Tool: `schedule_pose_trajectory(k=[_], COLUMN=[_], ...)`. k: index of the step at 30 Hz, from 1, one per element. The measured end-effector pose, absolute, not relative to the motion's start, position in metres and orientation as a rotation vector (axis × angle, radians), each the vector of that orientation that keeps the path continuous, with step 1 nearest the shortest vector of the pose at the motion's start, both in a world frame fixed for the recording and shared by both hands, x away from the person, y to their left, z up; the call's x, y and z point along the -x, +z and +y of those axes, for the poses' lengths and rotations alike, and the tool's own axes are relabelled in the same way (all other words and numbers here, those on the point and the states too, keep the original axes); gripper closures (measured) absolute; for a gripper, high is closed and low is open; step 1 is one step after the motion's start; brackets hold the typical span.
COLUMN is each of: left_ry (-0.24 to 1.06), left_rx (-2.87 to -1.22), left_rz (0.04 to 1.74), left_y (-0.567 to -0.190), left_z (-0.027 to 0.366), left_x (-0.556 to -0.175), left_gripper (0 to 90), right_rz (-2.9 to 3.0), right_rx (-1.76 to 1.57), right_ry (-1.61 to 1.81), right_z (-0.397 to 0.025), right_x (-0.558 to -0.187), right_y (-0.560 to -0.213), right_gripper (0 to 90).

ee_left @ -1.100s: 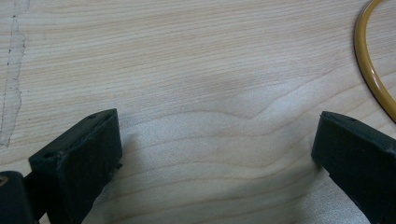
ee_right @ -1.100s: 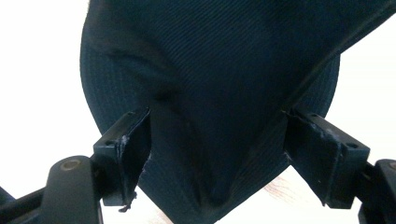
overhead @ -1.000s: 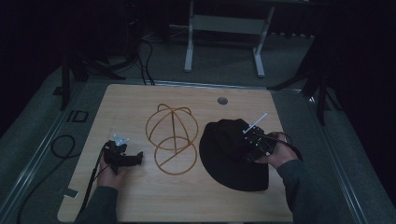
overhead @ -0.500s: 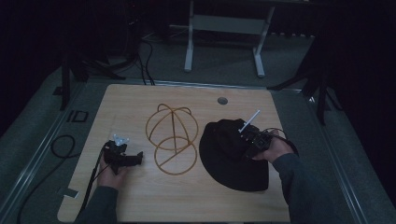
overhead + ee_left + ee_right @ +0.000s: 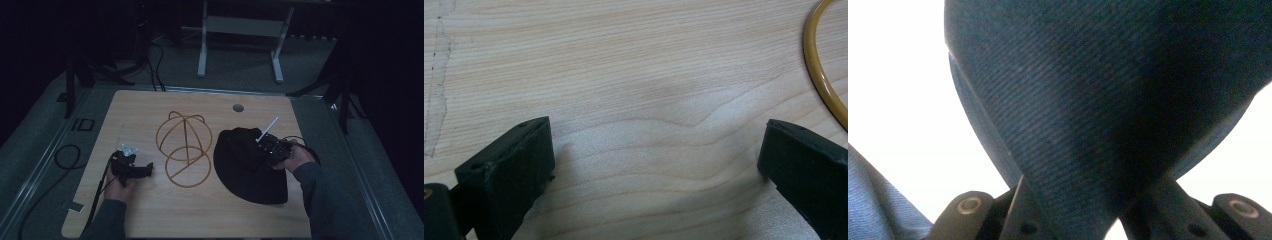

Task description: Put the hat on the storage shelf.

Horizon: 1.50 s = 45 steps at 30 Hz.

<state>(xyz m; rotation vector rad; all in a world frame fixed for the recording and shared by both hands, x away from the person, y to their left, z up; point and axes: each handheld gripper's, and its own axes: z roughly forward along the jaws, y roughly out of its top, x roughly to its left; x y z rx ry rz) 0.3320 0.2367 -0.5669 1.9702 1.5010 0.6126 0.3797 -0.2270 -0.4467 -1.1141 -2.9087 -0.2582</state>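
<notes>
Right now the right gripper (image 5: 264, 146) sits at abt 3 o'clock on the wooden table (image 5: 150, 215), on top of the black hat (image 5: 245, 167). In the right gripper view its jaws are clenched on a fold of the hat's dark woven fabric (image 5: 1098, 125), which rises up from between them. The hat lies w/ its brim spread flat at the table's 4 o'clock side, just beside the wire stand (image 5: 184, 147), which is a yellow-brown frame w/ a domed top toward 12 o'clock and a flat ring base toward 6 o'clock, near table centre.

The left gripper (image 5: 142, 171) rests at abt 8 o'clock, held by the left hand (image 5: 119, 185), apart from the stand. In the left gripper view its jaws stand wide apart, released, w/ bare wood grain between them and an arc of the stand's ring (image 5: 819, 65) at the upper right edge.

A round hole (image 5: 238, 107) sits in the table near 12 o'clock. A white rod (image 5: 268, 128) sticks up from the right gripper.
</notes>
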Motion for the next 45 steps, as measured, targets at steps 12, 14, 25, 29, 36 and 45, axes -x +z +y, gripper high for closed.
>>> schedule_pose_trajectory(k=[12,14,25,29,36,45], left_ry=[0.613,0.613,0.613,0.613,0.612,0.613], left_rx=[-1.967,-1.968,-1.967,-1.967,-1.968,-1.968], left_rz=[1.502,1.501,1.502,1.502,1.502,1.502], left_y=[-0.567,-0.567,-0.567,-0.567,-0.567,-0.567], left_z=[0.237,0.237,0.237,0.237,0.237,0.237], left_x=[-0.332,-0.332,-0.332,-0.332,-0.332,-0.332], left_gripper=[1.8,1.9,1.8,1.9,1.8,1.8], right_rz=[-2.931,-2.939,-2.962,-2.963,-2.969,-2.996], right_rx=[1.092,1.077,1.040,1.047,1.040,1.007], right_ry=[-0.336,-0.330,-0.350,-0.350,-0.382,-0.395], right_z=[-0.231,-0.231,-0.232,-0.233,-0.239,-0.243], right_x=[-0.379,-0.379,-0.377,-0.377,-0.375,-0.373], right_y=[-0.425,-0.420,-0.403,-0.400,-0.386,-0.369], right_gripper=[86.4,86.6,86.6,86.6,86.6,86.6])
